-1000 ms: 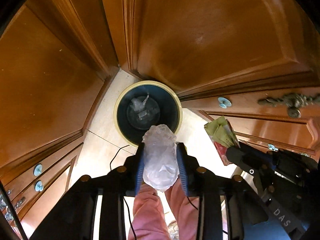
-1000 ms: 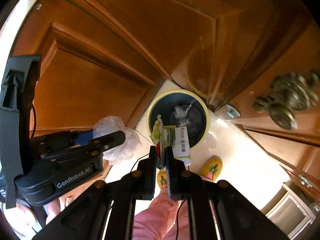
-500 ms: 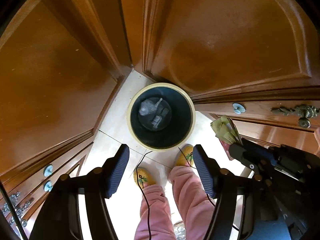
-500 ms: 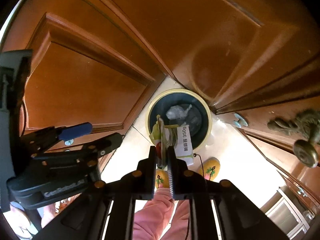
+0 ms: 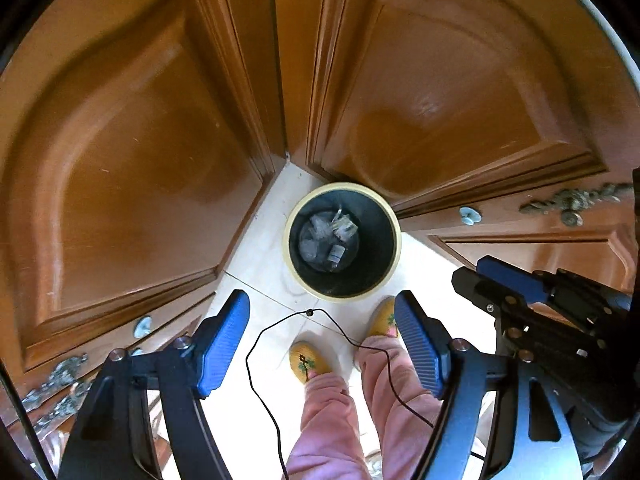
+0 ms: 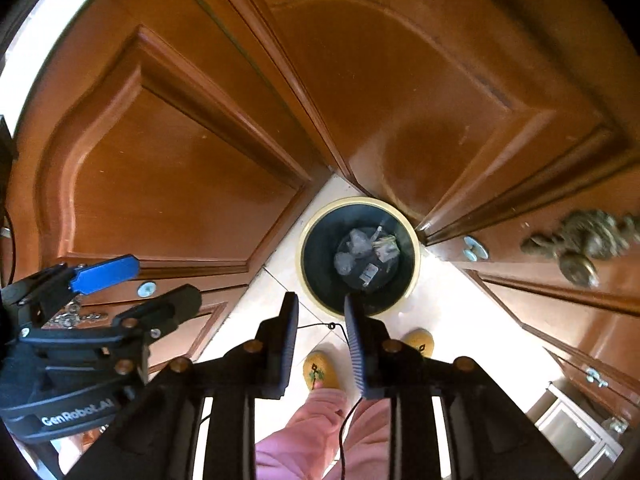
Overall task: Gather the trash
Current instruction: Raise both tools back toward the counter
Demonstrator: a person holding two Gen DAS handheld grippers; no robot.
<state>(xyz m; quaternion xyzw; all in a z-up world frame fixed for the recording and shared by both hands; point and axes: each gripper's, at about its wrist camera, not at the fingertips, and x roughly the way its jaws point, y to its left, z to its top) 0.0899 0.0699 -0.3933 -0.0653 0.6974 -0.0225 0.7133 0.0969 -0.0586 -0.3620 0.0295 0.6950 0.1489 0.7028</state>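
Observation:
A round bin with a cream rim [image 5: 289, 240] [image 6: 416, 258] and a dark inside stands on the floor in a corner between wooden doors. In it lie a crumpled clear plastic bag [image 5: 317, 233] [image 6: 355, 247] and a green packet [image 5: 345, 225] [image 6: 385, 245] among other scraps. My left gripper [image 5: 322, 300] hangs above the bin's near edge, jaws wide and still opening, nothing between them. My right gripper [image 6: 321, 300] is also above the near edge, jaws opening with nothing between them. Each gripper shows at the side of the other's view.
Brown wooden cupboard doors [image 5: 132, 152] close in on both sides of the bin. An ornate brass handle [image 6: 580, 248] sticks out at the right. A person's pink trouser legs [image 5: 332, 420] and yellow slippers [image 5: 308, 360] stand on pale floor tiles, with a thin black cable [image 5: 256, 344] hanging.
The left gripper let go of the clear plastic bag and the right one let go of the green packet. Both pieces now lie in the bin. Both grippers have risen.

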